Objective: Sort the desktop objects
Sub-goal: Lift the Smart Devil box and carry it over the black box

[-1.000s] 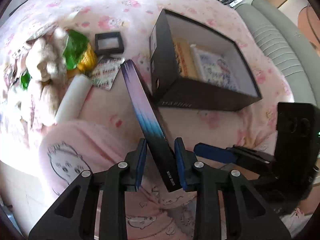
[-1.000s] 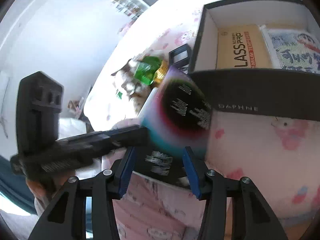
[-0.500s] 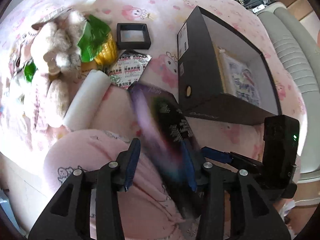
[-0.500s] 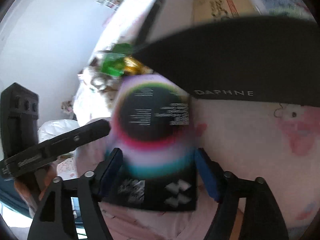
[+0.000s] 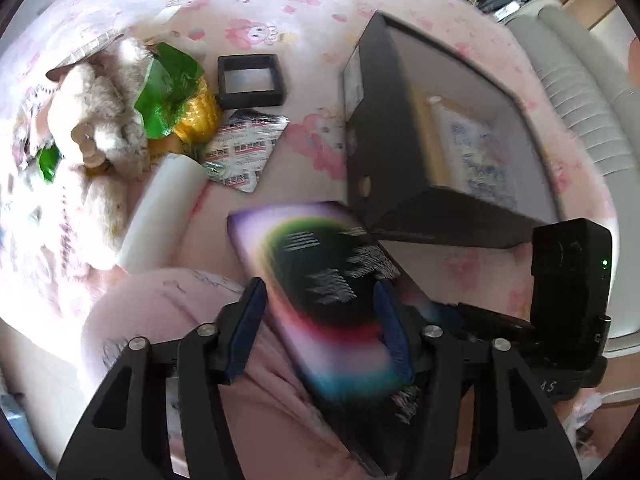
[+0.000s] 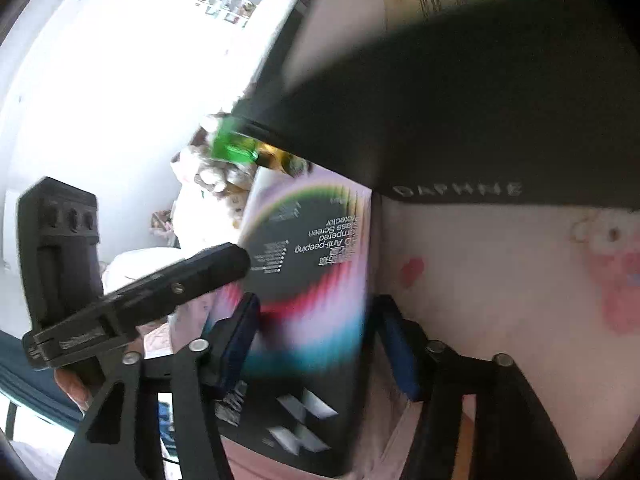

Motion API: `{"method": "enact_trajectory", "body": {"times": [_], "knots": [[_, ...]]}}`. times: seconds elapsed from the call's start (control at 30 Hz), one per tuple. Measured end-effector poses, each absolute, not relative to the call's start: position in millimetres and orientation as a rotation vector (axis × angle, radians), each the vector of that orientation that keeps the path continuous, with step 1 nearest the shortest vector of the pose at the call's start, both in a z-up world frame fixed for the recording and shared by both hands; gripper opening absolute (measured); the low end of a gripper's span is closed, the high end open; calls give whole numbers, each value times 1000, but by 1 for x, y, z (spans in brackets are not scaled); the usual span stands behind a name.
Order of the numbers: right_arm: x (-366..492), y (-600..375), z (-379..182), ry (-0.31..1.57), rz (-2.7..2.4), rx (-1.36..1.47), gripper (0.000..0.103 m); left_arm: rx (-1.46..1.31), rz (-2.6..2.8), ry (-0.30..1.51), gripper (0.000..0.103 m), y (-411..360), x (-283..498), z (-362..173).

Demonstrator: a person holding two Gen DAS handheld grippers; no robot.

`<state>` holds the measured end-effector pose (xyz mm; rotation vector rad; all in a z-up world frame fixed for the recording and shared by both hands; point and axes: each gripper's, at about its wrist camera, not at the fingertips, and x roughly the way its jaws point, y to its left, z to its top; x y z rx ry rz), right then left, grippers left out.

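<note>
The screen-protector packet (image 6: 316,248) sits in the right tool (image 6: 316,344), whose jaws have just been closing onto its side edges. Its long axis points ahead at the black box (image 6: 460,128) (near wall just beyond). The left tool (image 5: 320,328), jaws just opened, straddles it loosely.

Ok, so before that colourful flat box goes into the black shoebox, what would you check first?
1. Right gripper grips the screen protector box: jaws have just been closing around it, contact blurred: cannot tell.
2. Left gripper free of it: jaws have just been opening, a gap shows at one pad: ok.
3. Black shoebox open on top: ok.
4. Free room beside the packets inside: cannot tell.
5. Screen protector box above the shoebox rim: not ok, it sits low by the wall.
</note>
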<state>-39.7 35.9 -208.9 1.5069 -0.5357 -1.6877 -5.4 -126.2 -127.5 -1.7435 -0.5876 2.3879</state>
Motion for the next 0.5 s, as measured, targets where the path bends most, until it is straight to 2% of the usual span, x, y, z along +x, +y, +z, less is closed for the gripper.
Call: {"method": "enact_trajectory", "body": {"times": [0.03, 0.07, 0.2, 0.3, 0.33, 0.47, 0.5], "knots": [[-37, 38, -200, -528, -1704, 1483, 47, -1686, 2343, -674, 26, -126, -1, -121], [-33, 40, -186, -515, -1713, 1455, 44, -1662, 2342, -702, 25, -124, 3, -115], [-11, 38, -147, -370, -1775, 1392, 42, -1666, 2389, -600, 26, -108, 4, -106], [-3, 36, -148, -331, -1792, 1418, 42, -1716, 2404, -592, 28, -110, 3, -112], [-1, 37, -152, -353, -1784, 1432, 42, -1732, 2423, -581, 30, -113, 4, -112], [2, 34, -165, -368, -1774, 1436, 42, -1793, 2504, -553, 54, -129, 3, -116], [4, 33, -163, -358, -1780, 1433, 42, -1807, 2501, -558, 57, -133, 2, -120]]}}
